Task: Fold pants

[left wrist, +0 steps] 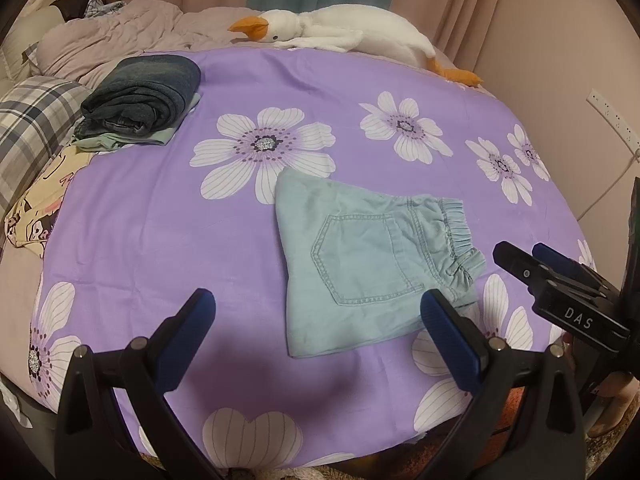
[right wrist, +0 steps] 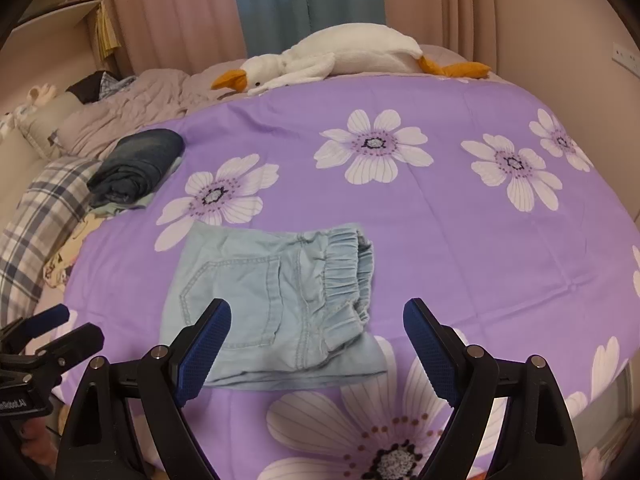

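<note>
Light blue pants (left wrist: 360,264) lie folded into a compact packet on the purple flowered bedspread (left wrist: 160,220), back pocket up, elastic waistband to the right. They also show in the right wrist view (right wrist: 272,304). My left gripper (left wrist: 318,312) is open and empty, above the bedspread just near of the pants. My right gripper (right wrist: 316,320) is open and empty, hovering over the near edge of the pants; it also shows in the left wrist view (left wrist: 524,258) at the right.
A stack of folded dark jeans (left wrist: 144,100) on a pale green garment sits at the far left. A plush goose (left wrist: 340,32) lies along the far edge. A plaid pillow (left wrist: 32,128) and crumpled duvet (left wrist: 120,36) lie at the left.
</note>
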Demonstrator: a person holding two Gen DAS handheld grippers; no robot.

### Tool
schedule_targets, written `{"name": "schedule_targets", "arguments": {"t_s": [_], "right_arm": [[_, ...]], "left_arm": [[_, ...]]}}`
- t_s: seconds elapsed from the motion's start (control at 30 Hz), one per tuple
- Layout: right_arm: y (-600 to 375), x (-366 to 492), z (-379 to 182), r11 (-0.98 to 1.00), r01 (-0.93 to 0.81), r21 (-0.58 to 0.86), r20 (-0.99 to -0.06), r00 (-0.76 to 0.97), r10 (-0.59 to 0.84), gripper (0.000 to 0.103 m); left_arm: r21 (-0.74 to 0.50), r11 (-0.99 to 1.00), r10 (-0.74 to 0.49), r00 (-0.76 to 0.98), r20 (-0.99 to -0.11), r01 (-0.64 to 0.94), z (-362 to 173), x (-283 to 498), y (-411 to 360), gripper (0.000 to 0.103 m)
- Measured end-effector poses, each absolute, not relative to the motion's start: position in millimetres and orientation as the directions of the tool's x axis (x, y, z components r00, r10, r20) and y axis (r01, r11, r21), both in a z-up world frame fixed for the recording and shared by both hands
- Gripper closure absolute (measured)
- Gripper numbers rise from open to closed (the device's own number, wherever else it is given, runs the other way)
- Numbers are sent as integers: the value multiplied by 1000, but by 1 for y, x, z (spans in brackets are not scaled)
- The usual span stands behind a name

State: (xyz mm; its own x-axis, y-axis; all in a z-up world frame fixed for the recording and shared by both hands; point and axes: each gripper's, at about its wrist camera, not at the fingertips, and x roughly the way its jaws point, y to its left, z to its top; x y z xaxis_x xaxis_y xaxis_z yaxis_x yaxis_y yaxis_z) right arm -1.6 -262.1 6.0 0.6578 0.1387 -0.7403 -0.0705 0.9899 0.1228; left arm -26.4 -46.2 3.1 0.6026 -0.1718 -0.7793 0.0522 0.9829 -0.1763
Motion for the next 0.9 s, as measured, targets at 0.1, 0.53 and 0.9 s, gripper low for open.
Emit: {"name": "schedule_targets", "arguments": {"t_s": [0.1, 0.53, 0.9], "right_arm": [[-263, 0, 4, 990, -68, 126, -745, 653, 139, 15], [-264, 0, 4, 989, -67, 133, -747, 649, 144, 15], [-265, 0, 4, 989, -69, 130, -748, 648, 143, 15]], "left_arm": [[-176, 983, -174, 604, -778, 55, 2, -26, -46, 0], [-182, 982, -178, 602, -778, 55, 2, -26, -46, 0], [-184, 981, -180, 600, -779, 56, 3, -26, -45, 0]]}}
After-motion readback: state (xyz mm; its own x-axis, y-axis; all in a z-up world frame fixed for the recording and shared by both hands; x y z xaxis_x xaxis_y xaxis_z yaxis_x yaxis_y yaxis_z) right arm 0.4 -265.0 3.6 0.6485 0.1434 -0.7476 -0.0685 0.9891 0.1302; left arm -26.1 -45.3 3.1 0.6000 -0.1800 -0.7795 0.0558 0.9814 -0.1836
